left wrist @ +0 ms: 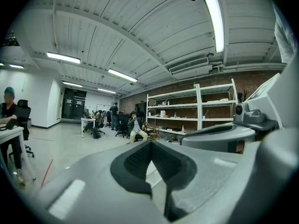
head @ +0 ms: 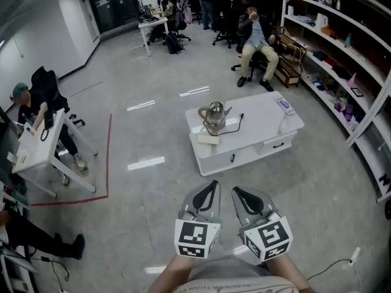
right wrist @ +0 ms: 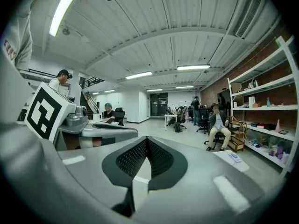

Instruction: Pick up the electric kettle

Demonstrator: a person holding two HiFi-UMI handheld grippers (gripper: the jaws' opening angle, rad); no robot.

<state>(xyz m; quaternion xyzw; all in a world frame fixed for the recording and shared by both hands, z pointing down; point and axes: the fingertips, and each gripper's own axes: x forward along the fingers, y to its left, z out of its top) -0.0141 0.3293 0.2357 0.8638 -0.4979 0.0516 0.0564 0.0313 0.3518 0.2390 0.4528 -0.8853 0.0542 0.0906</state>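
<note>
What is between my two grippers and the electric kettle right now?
Head view: a bare strip of floor, then the front edge of the white table, where a black cord lies, separate the left gripper and right gripper from the electric kettle.

This is a large open-plan office that doubles as a lab. A polished grey floor [head: 153,115] runs under a ribbed white ceiling [right wrist: 163,31] with strip lights [right wrist: 191,67]. People sit on black office chairs [head: 46,81] at white desks [head: 36,145], with more desks [head: 153,23] at the far end. White open shelving [head: 342,54] along a brick wall [left wrist: 187,80] holds assorted small items. A low white bench [head: 256,127] stands mid-floor, near a red tape line [head: 109,157].
</note>
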